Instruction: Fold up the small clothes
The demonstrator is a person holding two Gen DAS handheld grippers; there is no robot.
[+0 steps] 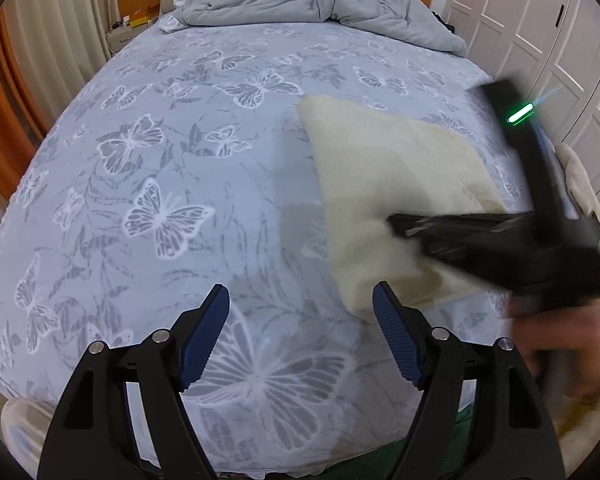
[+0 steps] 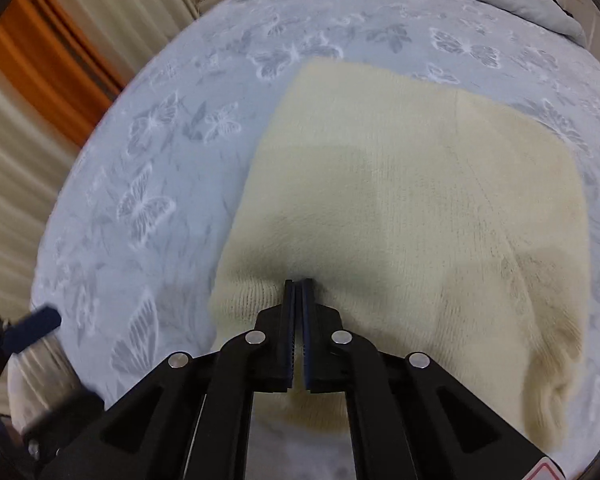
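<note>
Two grippers over a bed (image 1: 148, 184) with a butterfly sheet. Cream knit garment (image 2: 400, 200) lies flat right of centre in both views, already partly folded by the look of it. Right gripper (image 2: 298, 292) has its fingers together, clamped on the garment's near edge. Left gripper (image 1: 300, 304) has fingers apart, nothing between them, above bare sheet. Judgement: carry the pinched edge low and straight over the far edge, keep corners aligned, release once flat.
</note>
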